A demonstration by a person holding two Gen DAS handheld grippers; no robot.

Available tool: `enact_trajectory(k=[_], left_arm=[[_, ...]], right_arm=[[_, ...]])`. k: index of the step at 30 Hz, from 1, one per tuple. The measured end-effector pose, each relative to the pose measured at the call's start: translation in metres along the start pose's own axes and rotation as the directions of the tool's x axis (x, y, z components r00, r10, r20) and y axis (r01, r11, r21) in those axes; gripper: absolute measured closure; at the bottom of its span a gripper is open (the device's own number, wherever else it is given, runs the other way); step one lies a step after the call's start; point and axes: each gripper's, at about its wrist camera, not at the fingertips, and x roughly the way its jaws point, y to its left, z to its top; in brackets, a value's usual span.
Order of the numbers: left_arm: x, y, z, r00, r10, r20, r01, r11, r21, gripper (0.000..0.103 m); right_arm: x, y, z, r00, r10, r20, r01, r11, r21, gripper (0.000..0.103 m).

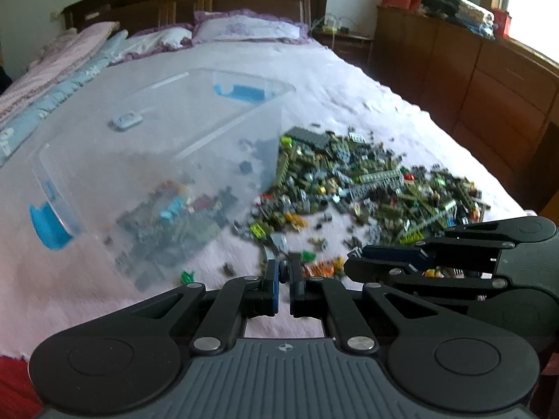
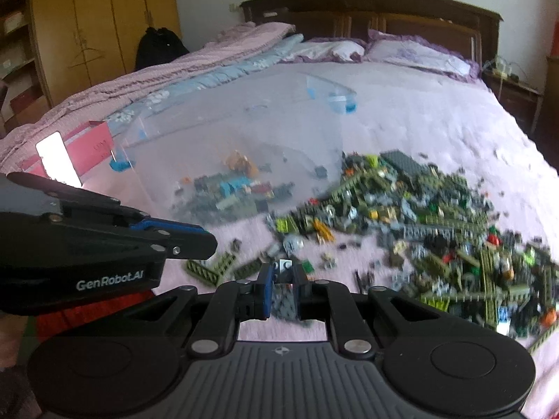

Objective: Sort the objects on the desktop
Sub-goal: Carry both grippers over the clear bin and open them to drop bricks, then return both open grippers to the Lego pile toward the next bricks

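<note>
The pile of small building bricks (image 2: 419, 223) lies spread on the pale bedcover (image 2: 436, 122), mostly olive, grey and lime pieces, filling the 3 o'clock half of the right wrist view. At 10 o'clock from the pile stands a clear plastic bin (image 2: 216, 129) with blue latches; a smaller lot of bricks (image 2: 230, 188) already shows through its near wall, so some pieces lie sorted apart from the heap. The right gripper (image 2: 282, 279) is pinching a grey studded brick (image 2: 284, 266) between its narrowed fingers, held just above the near fringe of the pile. The left gripper (image 1: 284, 279) has its fingers drawn nearly together with only a thin slit between; whether the small bluish piece ahead of the tips is held cannot be told from the blurred frame. The two tools sit close, the left at 9 o'clock of the right. Judgement: a brick is in carriage, the step being transfer from heap to bin. The next move calls for lifting it clear of the bin's rim at 11 o'clock and letting go over the lot inside without fouling the other gripper. A red-and-white carton (image 2: 66, 153) stands at 9 o'clock of the bin.
</note>
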Motion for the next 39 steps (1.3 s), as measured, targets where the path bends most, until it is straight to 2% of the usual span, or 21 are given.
enact_trajectory(k=[4,8,13,18,23,25,26,28,32,34,39], left_arm=[[-0.01,0.011,0.022,1.0,0.002,0.03,-0.001,1.0,-0.026,0.096],[-0.018,0.025,0.052,0.996,0.043,0.078,-0.042,0.999,-0.02,0.096],[-0.007,0.048,0.081,0.992,0.092,0.085,-0.089,0.995,-0.038,0.096],[0.015,0.075,0.102,0.99,0.128,0.064,-0.124,0.99,-0.069,0.095],[0.034,0.096,0.109,0.988,0.153,0.021,-0.15,0.983,-0.104,0.084],[0.035,0.1,0.108,0.987,0.158,0.019,-0.155,0.982,-0.112,0.079],[0.036,0.102,0.107,0.987,0.161,0.018,-0.158,0.981,-0.116,0.078],[0.034,0.103,0.104,0.987,0.162,0.02,-0.158,0.979,-0.127,0.067],[0.026,0.098,0.097,0.988,0.152,0.029,-0.147,0.98,-0.133,0.06],[0.02,0.091,0.092,0.988,0.151,0.041,-0.146,0.982,-0.12,0.051],[0.0,0.064,0.076,0.987,0.135,0.081,-0.128,0.988,-0.085,0.044]], right_arm=[[-0.003,0.005,0.026,0.999,0.025,0.034,-0.024,0.999,-0.037,0.09],[-0.001,0.007,0.063,0.996,0.055,0.074,-0.05,0.996,-0.068,0.09],[0.014,0.013,0.111,0.991,0.068,0.112,-0.054,0.99,-0.127,0.09],[0.046,0.015,0.143,0.993,0.079,0.092,-0.066,0.988,-0.14,0.09],[0.08,0.012,0.166,0.995,0.084,0.053,-0.077,0.99,-0.115,0.089],[0.094,0.011,0.175,0.996,0.085,0.038,-0.081,0.991,-0.105,0.083],[0.096,0.01,0.175,0.996,0.084,0.042,-0.079,0.992,-0.103,0.083],[0.095,0.009,0.174,0.995,0.081,0.053,-0.075,0.992,-0.104,0.082],[0.084,0.006,0.165,0.995,0.069,0.078,-0.06,0.993,-0.102,0.079],[0.074,0.003,0.156,0.994,0.063,0.091,-0.055,0.994,-0.091,0.074],[0.043,-0.017,0.118,0.995,0.044,0.094,-0.043,0.999,-0.01,0.071]])
